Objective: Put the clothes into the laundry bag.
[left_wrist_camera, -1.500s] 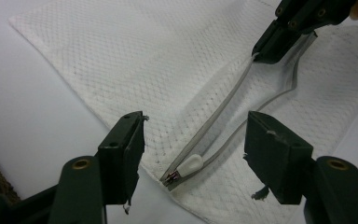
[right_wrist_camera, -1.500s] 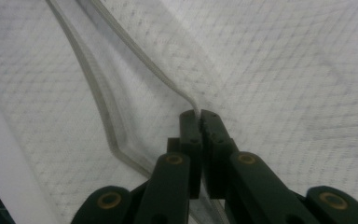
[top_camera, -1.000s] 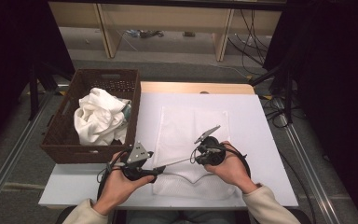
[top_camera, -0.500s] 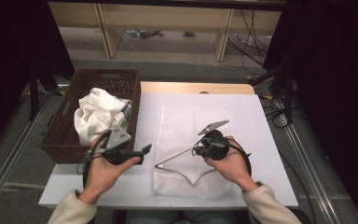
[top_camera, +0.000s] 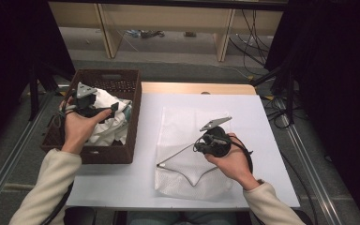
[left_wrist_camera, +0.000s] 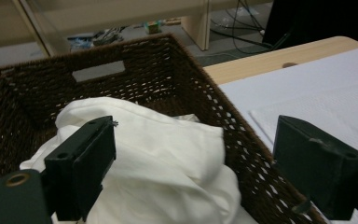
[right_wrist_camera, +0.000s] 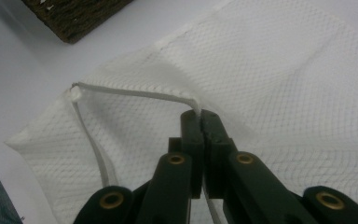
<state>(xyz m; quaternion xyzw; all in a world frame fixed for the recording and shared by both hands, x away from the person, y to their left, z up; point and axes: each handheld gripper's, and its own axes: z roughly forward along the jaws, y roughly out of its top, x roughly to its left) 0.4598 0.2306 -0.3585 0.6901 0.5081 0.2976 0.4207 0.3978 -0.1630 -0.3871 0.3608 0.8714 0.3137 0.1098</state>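
Note:
A white mesh bag (top_camera: pixel 187 122) lies flat on the white table. My right gripper (top_camera: pixel 198 146) is shut on the bag's corded rim (right_wrist_camera: pixel 135 94) and holds that edge a little above the table; in the right gripper view the jaws (right_wrist_camera: pixel 200 116) pinch the cord. My left gripper (top_camera: pixel 112 110) hangs over the brown wicker basket (top_camera: pixel 122 77), above the crumpled white cloth (top_camera: pixel 110 126) inside it. Its jaws have just been opening and now stand wide apart (left_wrist_camera: pixel 196 140), with the cloth (left_wrist_camera: pixel 168 154) below them and nothing between them.
The basket (left_wrist_camera: pixel 177 60) stands at the table's left edge, partly overhanging it. A bare wooden strip (top_camera: pixel 197 88) runs along the back of the white tabletop (top_camera: pixel 122 183). Shelf legs and cables lie on the floor beyond.
My left gripper let go of the bag's rim, moved left and up to above the basket, and opened. My right gripper kept its grip on the rim and hardly moved.

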